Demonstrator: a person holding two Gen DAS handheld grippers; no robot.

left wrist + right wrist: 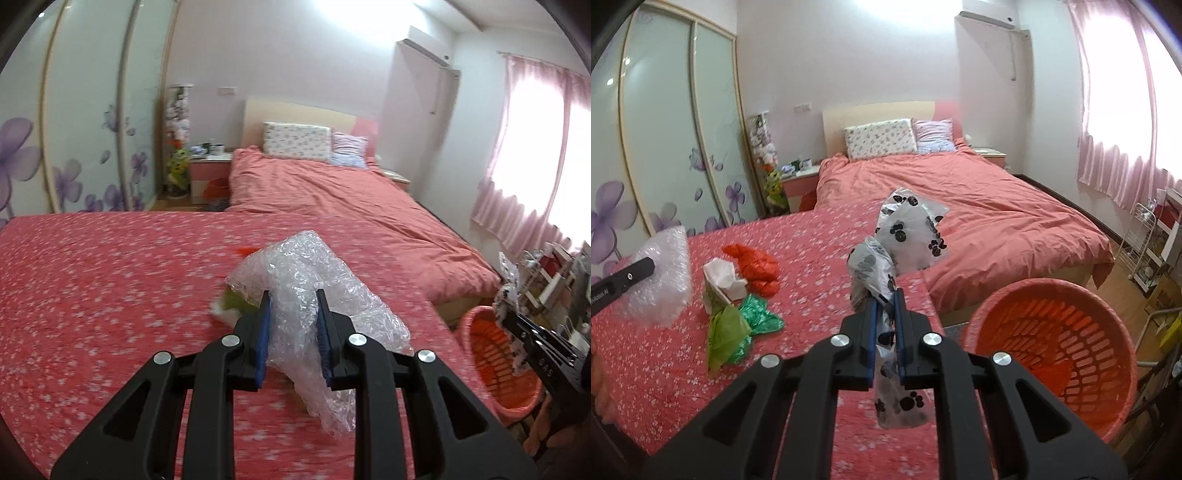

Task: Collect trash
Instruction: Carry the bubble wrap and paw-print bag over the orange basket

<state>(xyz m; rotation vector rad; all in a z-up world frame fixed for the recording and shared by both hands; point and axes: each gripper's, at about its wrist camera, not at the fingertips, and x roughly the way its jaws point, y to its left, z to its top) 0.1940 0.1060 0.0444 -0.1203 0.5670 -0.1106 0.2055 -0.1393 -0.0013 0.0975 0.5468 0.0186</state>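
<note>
My left gripper (pixel 293 295) is shut on a crumpled sheet of clear bubble wrap (pixel 314 280), lifted above the pink flowered bedspread (pixel 92 295). The same bubble wrap (pixel 661 277) and left gripper (pixel 650 264) show at the left edge of the right wrist view. My right gripper (pixel 886 295) is shut on a white plastic bag with black paw prints (pixel 910 232), held up over the bed's edge. An orange slotted basket (pixel 1052 332) stands on the floor at the right. The right gripper (pixel 506 317) with its bag hangs over the basket (pixel 495 358) in the left wrist view.
On the bedspread lie a red bag (pixel 753 266), a white folded carton (pixel 722 280), a green foil wrapper (pixel 761 314) and a yellow-green bag (pixel 726 336). A second bed (pixel 960 206) with pillows stands beyond. A wire rack (pixel 1141 240) and clutter fill the right side.
</note>
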